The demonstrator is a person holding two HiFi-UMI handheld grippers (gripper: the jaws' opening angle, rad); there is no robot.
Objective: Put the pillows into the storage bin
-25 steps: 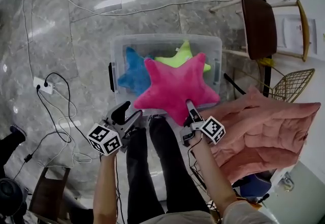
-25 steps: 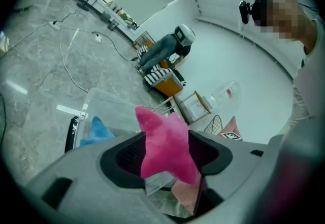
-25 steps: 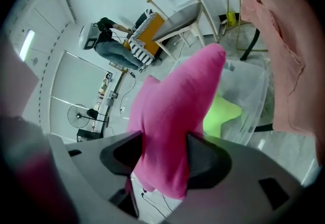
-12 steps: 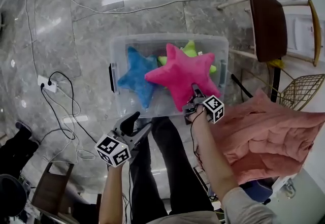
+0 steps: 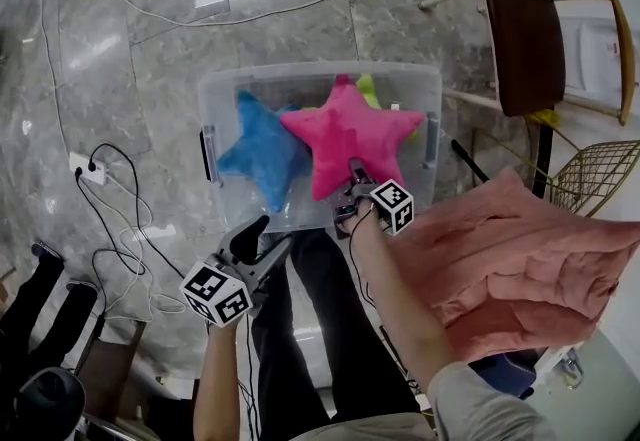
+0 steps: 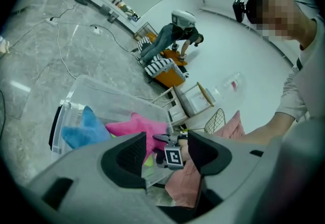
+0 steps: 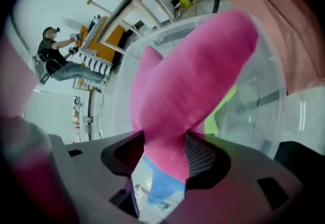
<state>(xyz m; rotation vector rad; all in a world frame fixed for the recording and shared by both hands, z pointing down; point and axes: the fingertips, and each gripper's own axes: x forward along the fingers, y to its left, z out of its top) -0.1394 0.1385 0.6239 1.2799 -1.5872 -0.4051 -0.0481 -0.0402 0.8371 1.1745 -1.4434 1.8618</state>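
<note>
The left gripper hangs short of the near wall of the clear storage bin, its jaws well apart with nothing between them. Inside the bin, the blue star pillow fills the left end. Beside it, the pink star pillow spreads over the middle and right, lying straight ahead of the right gripper. That gripper's jaws are clamped partway shut on the star's nearest point, which runs along their line. The pillow covers most of the green star pillow. It seems within the walls, so release looks likely next. Salmon-pink bedding lies nearest the right hand.
</note>
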